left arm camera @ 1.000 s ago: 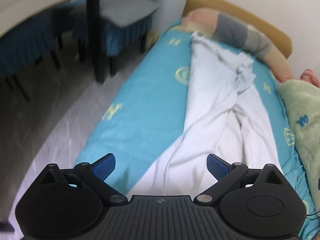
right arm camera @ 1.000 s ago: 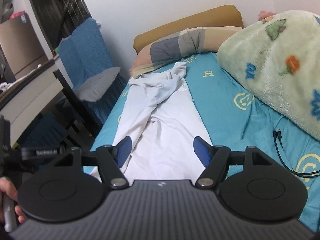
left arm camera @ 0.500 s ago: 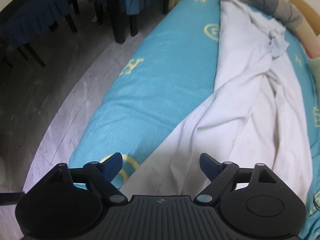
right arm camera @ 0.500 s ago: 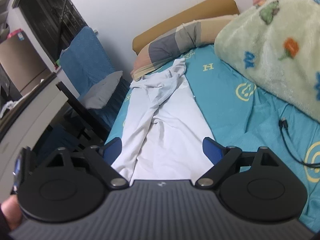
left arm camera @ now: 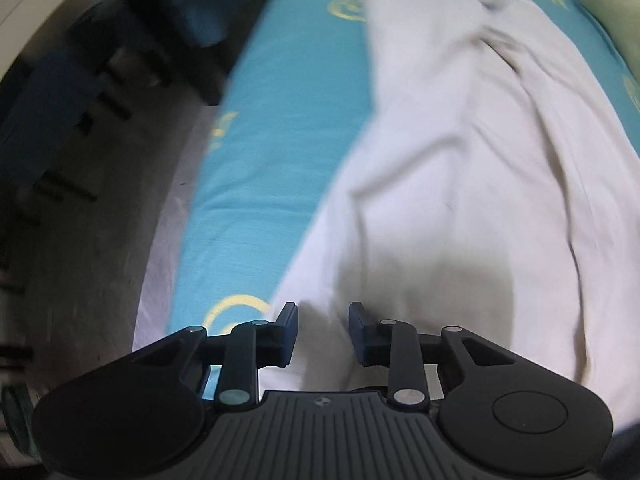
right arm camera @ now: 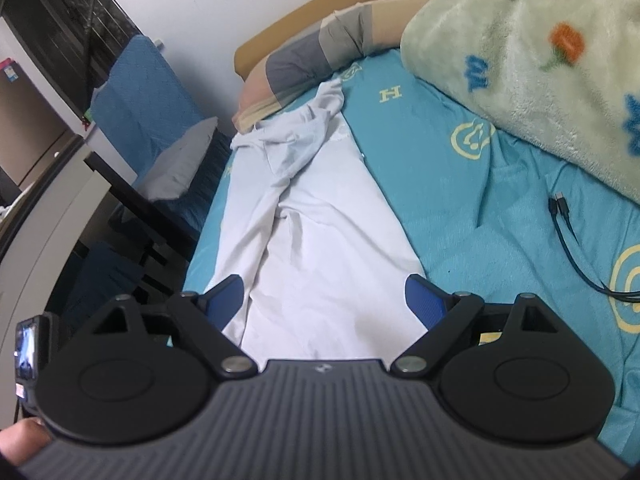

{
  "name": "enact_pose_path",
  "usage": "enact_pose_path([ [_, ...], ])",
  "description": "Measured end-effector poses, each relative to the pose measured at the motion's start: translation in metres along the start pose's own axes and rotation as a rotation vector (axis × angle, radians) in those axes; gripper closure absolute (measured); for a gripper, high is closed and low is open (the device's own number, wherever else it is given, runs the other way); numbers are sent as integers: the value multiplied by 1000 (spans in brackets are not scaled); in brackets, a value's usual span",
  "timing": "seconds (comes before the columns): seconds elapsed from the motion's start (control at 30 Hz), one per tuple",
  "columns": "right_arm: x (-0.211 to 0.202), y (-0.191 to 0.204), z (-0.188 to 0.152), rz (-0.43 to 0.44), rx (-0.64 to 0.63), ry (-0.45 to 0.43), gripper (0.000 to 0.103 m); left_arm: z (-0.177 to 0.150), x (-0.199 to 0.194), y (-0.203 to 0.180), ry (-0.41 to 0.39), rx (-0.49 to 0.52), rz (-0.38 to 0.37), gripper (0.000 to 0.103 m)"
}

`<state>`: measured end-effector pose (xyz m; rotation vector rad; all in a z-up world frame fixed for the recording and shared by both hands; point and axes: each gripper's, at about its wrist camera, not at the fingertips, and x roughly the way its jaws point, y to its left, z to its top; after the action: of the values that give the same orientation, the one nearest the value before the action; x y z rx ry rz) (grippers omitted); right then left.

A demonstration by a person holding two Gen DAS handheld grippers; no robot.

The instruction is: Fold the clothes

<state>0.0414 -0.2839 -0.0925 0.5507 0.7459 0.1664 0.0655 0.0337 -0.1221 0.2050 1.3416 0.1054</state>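
With the white garment (right arm camera: 320, 240) spread lengthwise on the bed (right arm camera: 460, 208), the left gripper (left arm camera: 323, 320), jaws part-spread, hangs over its near-left hem, the right gripper (right arm camera: 324, 300) wide-spread; next, pinching the hem.

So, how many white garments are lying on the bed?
1: a white garment stretched lengthwise along the teal bed, from the pillow toward the grippers. Others may be hidden under the green blanket.
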Motion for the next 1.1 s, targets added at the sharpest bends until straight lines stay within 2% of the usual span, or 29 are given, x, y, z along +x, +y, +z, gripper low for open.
enact_pose_path([
  [0.1,1,-2,0,7,14,11,14,-2,-1,-6,6,41,3,71],
  [0.13,1,-3,0,10,22,13,14,-1,-1,-8,17,50,-2,66],
  [0.27,1,-8,1,20,50,20,14,-4,-1,-7,34,51,-4,58],
  [0.4,2,-12,1,27,75,31,14,-5,4,-7,52,52,4,60],
  [0.43,2,-13,1,29,82,35,14,-5,5,-7,57,55,2,70],
  [0.47,3,-14,1,29,86,39,14,-5,7,-7,61,59,-1,86],
  [0.53,3,-15,1,25,91,43,14,-6,5,-9,49,88,-9,101],
  [0.63,3,-18,2,21,103,43,14,-10,-9,-19,-18,179,-7,102],
  [0.73,2,-22,2,16,117,36,14,-20,-48,-32,-160,309,1,102],
  [0.77,2,-23,3,15,123,36,14,-24,-63,-36,-202,342,-14,102],
  [0.83,2,-26,3,11,131,33,14,-34,-90,-40,-244,367,-92,102],
  [0.97,4,-33,6,-24,140,25,14,-51,-122,-63,-263,377,-263,102],
  [1.1,5,-46,10,-27,174,42,14,-56,-105,-93,-241,316,-387,102],
])
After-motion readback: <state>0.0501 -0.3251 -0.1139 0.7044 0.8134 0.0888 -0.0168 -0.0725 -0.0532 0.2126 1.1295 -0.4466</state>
